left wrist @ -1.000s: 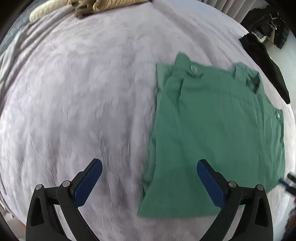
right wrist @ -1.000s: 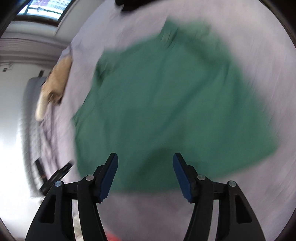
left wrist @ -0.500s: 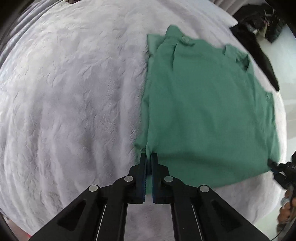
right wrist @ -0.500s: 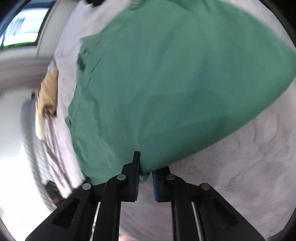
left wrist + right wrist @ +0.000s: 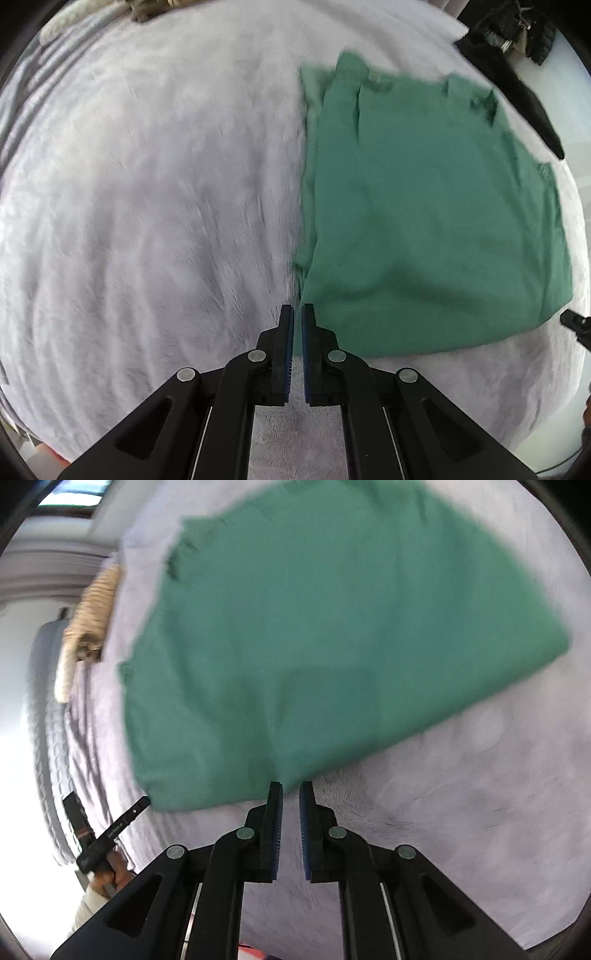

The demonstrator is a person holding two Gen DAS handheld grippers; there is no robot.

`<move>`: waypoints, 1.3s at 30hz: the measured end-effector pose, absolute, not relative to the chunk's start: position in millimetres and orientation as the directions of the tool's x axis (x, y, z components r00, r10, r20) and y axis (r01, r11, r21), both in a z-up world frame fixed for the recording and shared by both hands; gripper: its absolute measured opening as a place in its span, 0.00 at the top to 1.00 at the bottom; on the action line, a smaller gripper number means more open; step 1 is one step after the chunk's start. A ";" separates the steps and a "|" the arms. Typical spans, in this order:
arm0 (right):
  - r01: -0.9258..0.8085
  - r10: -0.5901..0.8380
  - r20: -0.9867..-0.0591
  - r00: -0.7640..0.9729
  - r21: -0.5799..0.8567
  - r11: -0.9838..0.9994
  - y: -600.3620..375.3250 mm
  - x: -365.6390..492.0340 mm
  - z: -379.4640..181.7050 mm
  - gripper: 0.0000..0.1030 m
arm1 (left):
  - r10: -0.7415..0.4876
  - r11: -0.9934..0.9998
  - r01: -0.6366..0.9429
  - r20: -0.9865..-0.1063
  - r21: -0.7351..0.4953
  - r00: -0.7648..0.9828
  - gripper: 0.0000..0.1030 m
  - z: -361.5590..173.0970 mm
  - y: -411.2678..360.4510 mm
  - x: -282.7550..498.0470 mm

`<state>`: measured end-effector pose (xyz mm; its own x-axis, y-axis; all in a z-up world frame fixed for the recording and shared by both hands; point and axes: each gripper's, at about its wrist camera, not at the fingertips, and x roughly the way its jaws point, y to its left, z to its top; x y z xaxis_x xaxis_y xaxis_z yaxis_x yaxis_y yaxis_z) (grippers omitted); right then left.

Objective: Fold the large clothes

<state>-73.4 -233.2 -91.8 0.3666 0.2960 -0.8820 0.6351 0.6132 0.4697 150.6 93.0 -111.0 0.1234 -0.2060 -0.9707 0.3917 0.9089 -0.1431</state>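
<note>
A green garment (image 5: pixel 417 218) lies partly folded and flat on a pale lilac bedspread (image 5: pixel 147 206). In the left wrist view my left gripper (image 5: pixel 297 314) is nearly shut, just short of the garment's near left corner, with no cloth between the pads. In the right wrist view the garment (image 5: pixel 317 638) fills the upper frame. My right gripper (image 5: pixel 291 790) is nearly shut at its near edge, with nothing seen held. The right gripper's tip shows at the left view's right edge (image 5: pixel 576 325). The left gripper shows at the right view's lower left (image 5: pixel 110 827).
A beige knitted garment (image 5: pixel 92 613) lies at the bed's far side, also at the top of the left view (image 5: pixel 155 5). Dark clothes (image 5: pixel 517 85) lie at the bed's far right corner. The bedspread's edge runs close below both grippers.
Both grippers closed on the garment's near corners half a second ago. Now they have drawn back slightly from its edge, and the cloth lies flat on the bed.
</note>
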 end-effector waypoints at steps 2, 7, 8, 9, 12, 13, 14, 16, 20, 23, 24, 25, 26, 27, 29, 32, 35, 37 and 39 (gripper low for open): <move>0.634 0.213 -0.898 0.385 0.425 0.646 -254.5 -68.5 -75.8 0.91 | -0.224 0.910 0.388 -0.960 -0.145 0.166 0.94 -95.2 89.1 159.9; 0.687 0.073 -0.923 0.378 0.333 0.645 -310.4 -30.5 -75.4 0.91 | -0.246 0.915 0.376 -0.943 -0.150 0.222 0.94 -90.2 48.8 196.1; 0.695 0.047 -0.930 0.364 0.305 0.651 -320.8 -24.9 -77.4 0.91 | -0.246 0.914 0.376 -0.943 -0.149 0.224 0.94 -94.8 40.4 201.7; 0.699 0.024 -0.939 0.344 0.273 0.661 -328.1 -19.2 -81.9 0.91 | -0.232 0.916 0.378 -0.946 -0.135 0.226 0.94 -99.5 34.0 206.7; 0.717 -0.026 -0.963 0.268 0.181 0.674 -347.5 -21.9 -98.4 0.91 | -0.174 0.923 0.373 -0.967 -0.095 0.186 0.94 -131.2 19.6 208.1; 0.726 -0.026 -0.970 0.242 0.163 0.668 -354.3 -28.0 -106.5 0.91 | -0.162 0.924 0.373 -0.971 -0.087 0.175 0.94 -139.4 20.4 205.9; 0.733 -0.028 -0.974 0.223 0.149 0.663 -361.9 -38.5 -111.7 0.92 | -0.150 0.921 0.382 -0.976 -0.079 0.160 0.94 -149.5 21.4 203.2; 0.742 -0.021 -0.976 0.216 0.150 0.653 -370.5 -52.4 -123.7 0.99 | -0.145 0.908 0.413 -0.978 -0.072 0.147 0.94 -159.7 22.7 198.4; 0.753 -0.004 -0.970 0.244 0.187 0.631 -378.9 -64.3 -119.9 1.00 | -0.114 0.897 0.442 -0.981 -0.033 0.158 0.94 -147.9 24.6 193.8; 0.756 -0.019 -0.975 0.220 0.158 0.635 -379.4 -74.6 -106.9 1.00 | -0.089 0.900 0.437 -0.980 -0.001 0.181 0.94 -132.3 33.4 182.5; 0.757 -0.017 -0.975 0.222 0.161 0.633 -376.8 -71.1 -104.0 0.96 | -0.081 0.901 0.433 -0.979 0.008 0.187 0.94 -127.6 36.3 179.8; 0.758 -0.013 -0.974 0.226 0.167 0.630 -370.4 -70.3 -99.9 0.96 | -0.074 0.903 0.429 -0.979 0.014 0.188 0.94 -123.8 39.4 175.6; 0.757 -0.005 -0.973 0.232 0.177 0.629 -365.2 -72.9 -96.3 0.96 | -0.069 0.904 0.427 -0.981 0.015 0.180 0.94 -120.0 44.4 171.0; 0.756 0.001 -0.972 0.237 0.185 0.629 -360.2 -77.7 -96.8 0.96 | -0.066 0.904 0.428 -0.983 0.014 0.172 0.94 -117.7 47.2 166.8; 0.754 0.010 -0.969 0.246 0.198 0.626 -350.5 -84.1 -89.4 0.96 | -0.067 0.902 0.432 -0.985 0.009 0.159 0.94 -112.3 53.5 156.5; 0.751 0.039 -0.965 0.260 0.227 0.621 -334.7 -92.8 -82.6 0.96 | -0.066 0.907 0.422 -0.987 0.002 0.147 0.94 -106.0 64.7 137.3; 0.743 0.063 -0.964 0.259 0.241 0.624 -319.5 -99.8 -79.5 0.96 | -0.057 0.919 0.394 -0.989 0.003 0.140 0.94 -102.7 76.8 123.0; 0.743 0.076 -0.962 0.264 0.253 0.620 -308.4 -105.0 -77.9 0.96 | -0.065 0.923 0.384 -0.989 -0.008 0.136 0.94 -101.5 83.5 114.5; 0.748 0.095 -0.959 0.268 0.269 0.607 -298.5 -115.4 -78.8 0.96 | -0.067 0.923 0.384 -0.988 -0.008 0.142 0.94 -98.1 89.2 104.1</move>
<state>-115.4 -298.5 -78.8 0.2679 0.0953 -0.9587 0.7476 0.6071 0.2692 104.1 89.2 -98.1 0.1421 -0.0672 -0.9876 0.3838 0.9234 -0.0076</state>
